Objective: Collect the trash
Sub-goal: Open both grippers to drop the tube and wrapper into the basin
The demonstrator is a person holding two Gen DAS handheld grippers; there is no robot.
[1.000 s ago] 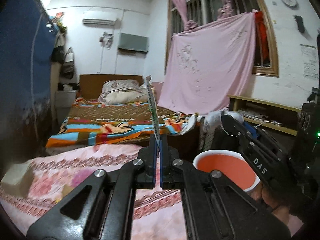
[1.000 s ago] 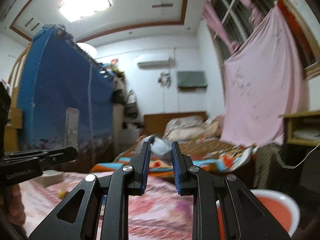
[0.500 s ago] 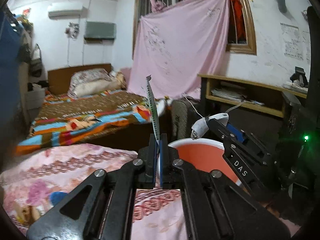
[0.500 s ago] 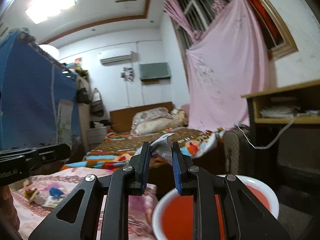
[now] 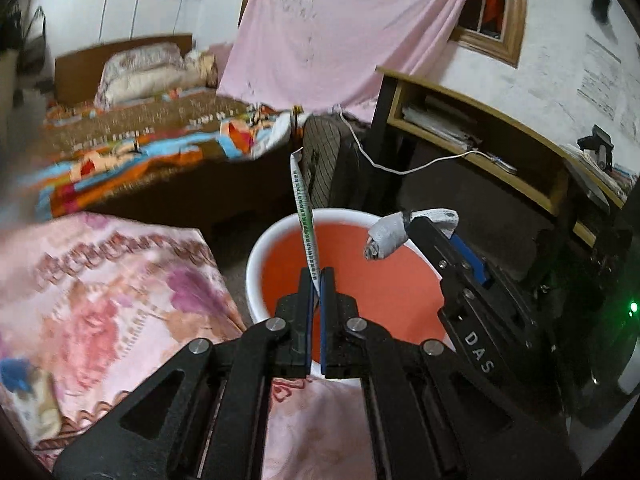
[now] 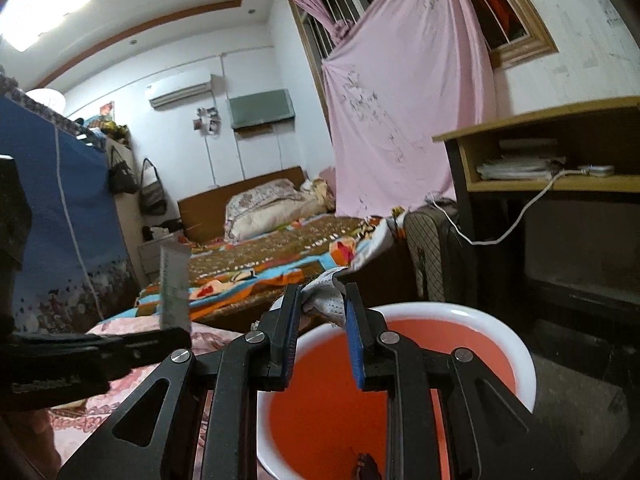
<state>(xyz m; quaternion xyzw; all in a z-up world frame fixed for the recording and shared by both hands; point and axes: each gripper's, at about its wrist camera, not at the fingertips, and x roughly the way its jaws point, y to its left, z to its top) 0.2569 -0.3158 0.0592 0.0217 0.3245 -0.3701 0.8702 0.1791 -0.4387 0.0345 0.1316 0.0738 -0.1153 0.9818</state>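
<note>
Both my grippers hang over the orange bin (image 5: 360, 280), left gripper (image 5: 316, 280) pinched tight on a flat wrapper strip (image 5: 304, 216) standing upright, right gripper (image 6: 320, 304) clamped on crumpled paper (image 6: 324, 300), bin mouth directly below both.

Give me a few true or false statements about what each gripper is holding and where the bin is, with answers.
1. The left gripper is shut on a thin flat wrapper. True.
2. The right gripper is open and holds nothing. False: it grips a crumpled white wrapper.
3. Both pieces of trash are held above the bin. True.
4. The bin is blue inside. False: it is red-orange inside with a white rim.
5. Something small and dark lies in the bin's bottom. True.
</note>
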